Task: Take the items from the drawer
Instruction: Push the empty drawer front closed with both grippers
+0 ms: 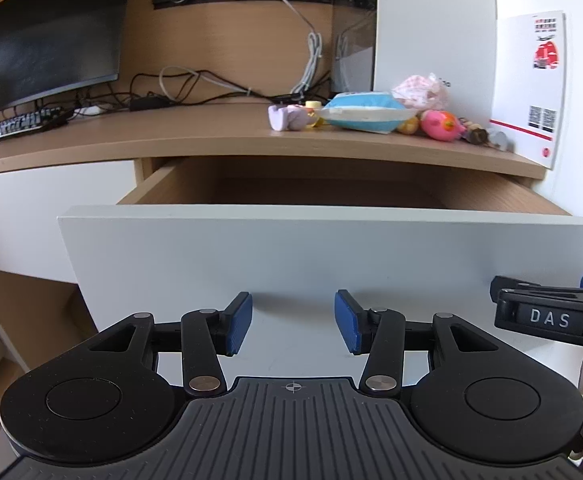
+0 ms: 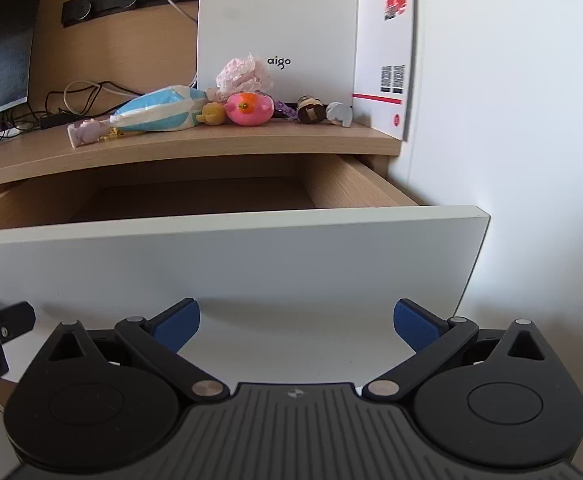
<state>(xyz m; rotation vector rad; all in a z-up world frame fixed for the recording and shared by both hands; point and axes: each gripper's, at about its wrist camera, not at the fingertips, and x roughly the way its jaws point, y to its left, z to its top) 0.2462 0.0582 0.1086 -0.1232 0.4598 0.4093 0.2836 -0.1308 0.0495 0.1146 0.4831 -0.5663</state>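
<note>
Two handheld grippers face one pulled-out drawer (image 1: 331, 236) with a white front panel. The left gripper (image 1: 293, 322) hangs just before that panel with its two blue pads (image 1: 240, 322) standing apart and nothing between them. The right gripper (image 2: 296, 326) sits beside it at the same level, its two blue pads (image 2: 177, 326) spread wider, also with nothing between them; each tool shows at the edge of the other's view.

Ahead of and above both tools, the drawer's wooden interior (image 2: 195, 196) shows only bare side walls and a shadowed floor as far as can be seen — the near part is hidden behind the front panel.

Further ahead and higher, on the one wooden desktop (image 1: 171, 136), lies a cluster of small items. The right wrist view allows a count:
- one lilac plush toy (image 2: 85, 131) at the left end
- one blue-and-white packet (image 2: 159, 111)
- one yellow knitted toy (image 2: 212, 114)
- one pink round toy (image 2: 250, 109) with an orange spot
- one crumpled pink-and-white bag (image 2: 245, 72) behind it
- one brown figure (image 2: 310, 110)
- one grey-white figure (image 2: 340, 114)
- a small purple piece between the pink toy and the brown figure — too small to name.

Behind them stand one white box (image 2: 279, 20) marked "aigo" and one white carton (image 2: 387, 40) with red print and two QR codes. Far to the left of the left gripper are one dark monitor (image 1: 47, 40), one keyboard (image 1: 15, 124) and a tangle of cables (image 1: 195, 88).
</note>
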